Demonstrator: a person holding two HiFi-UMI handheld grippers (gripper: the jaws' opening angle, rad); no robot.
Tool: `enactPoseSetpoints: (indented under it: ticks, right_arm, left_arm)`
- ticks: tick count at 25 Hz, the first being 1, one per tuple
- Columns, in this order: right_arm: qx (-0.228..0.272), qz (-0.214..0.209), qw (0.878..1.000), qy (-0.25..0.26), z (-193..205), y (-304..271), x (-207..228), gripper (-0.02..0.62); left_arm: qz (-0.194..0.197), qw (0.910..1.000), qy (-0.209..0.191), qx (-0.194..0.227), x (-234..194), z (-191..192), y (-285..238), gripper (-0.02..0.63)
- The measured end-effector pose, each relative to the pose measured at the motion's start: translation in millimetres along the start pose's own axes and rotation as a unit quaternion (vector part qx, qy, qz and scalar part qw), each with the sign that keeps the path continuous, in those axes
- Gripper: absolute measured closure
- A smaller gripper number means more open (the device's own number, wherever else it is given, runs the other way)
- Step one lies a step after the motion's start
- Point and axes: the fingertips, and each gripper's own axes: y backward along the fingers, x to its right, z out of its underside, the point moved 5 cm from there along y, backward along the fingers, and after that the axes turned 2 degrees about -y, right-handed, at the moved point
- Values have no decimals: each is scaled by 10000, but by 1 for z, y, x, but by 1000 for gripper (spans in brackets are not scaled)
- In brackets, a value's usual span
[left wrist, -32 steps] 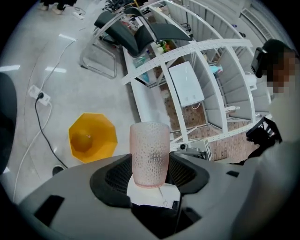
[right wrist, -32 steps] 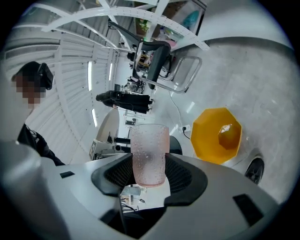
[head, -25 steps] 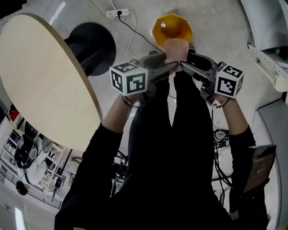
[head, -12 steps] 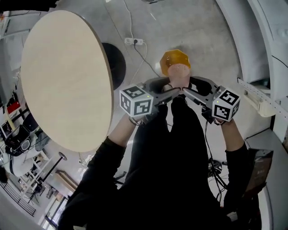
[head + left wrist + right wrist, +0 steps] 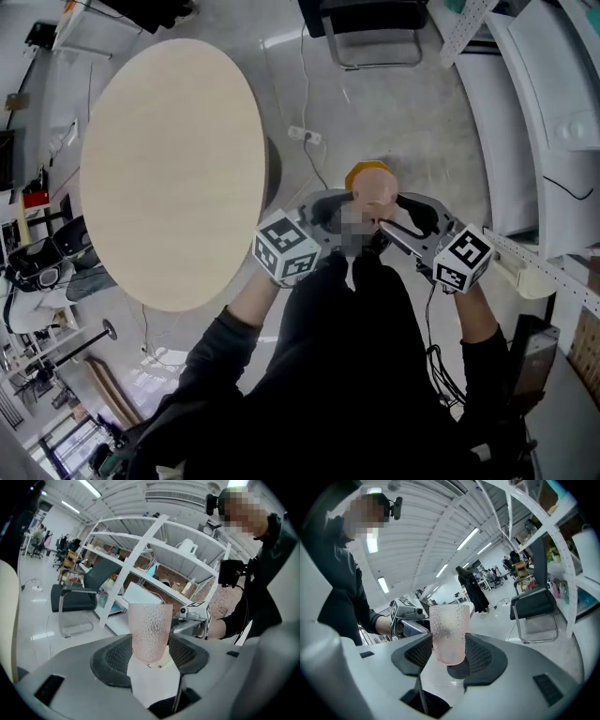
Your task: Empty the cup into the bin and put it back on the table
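A pink, dimpled, see-through cup [image 5: 373, 187] is held between both grippers, high over the floor. It stands upright in the left gripper view [image 5: 150, 629] and in the right gripper view [image 5: 449, 631], and I see nothing inside it. My left gripper [image 5: 345, 202] [image 5: 150, 654] is shut on its lower part from one side. From the other side my right gripper [image 5: 397, 212] [image 5: 449, 656] is shut on it too. Far below, only an edge of the orange bin [image 5: 357, 172] shows behind the cup. The round beige table [image 5: 173, 169] lies to the left.
A black chair [image 5: 375, 21] stands at the far side, with a power strip and cable [image 5: 307, 135] on the grey floor. White shelving and cabinets [image 5: 553, 141] line the right. The table's dark base [image 5: 269, 173] shows under its right edge. A person [image 5: 472, 588] stands far off.
Both grippers have risen together with the cup between them. The orange bin now looks smaller and is mostly hidden behind the cup. The whole table has come into view.
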Motion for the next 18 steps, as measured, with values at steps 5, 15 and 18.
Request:
enactPoseSetpoints:
  ticks: [5, 15, 18]
  right_arm:
    - [-18, -305, 9976, 629, -35, -6, -27, 370]
    - [-243, -756, 9841, 1589, -81, -73, -90, 370]
    - [-421, -930, 9796, 1728, -80, -101, -110, 370]
  left_arm:
    - [-431, 9973, -506, 296, 19, -27, 31, 348]
    - [-1345, 9801, -1306, 651, 21, -52, 128, 348]
    - [-1607, 9754, -1321, 725, 18, -42, 160, 348]
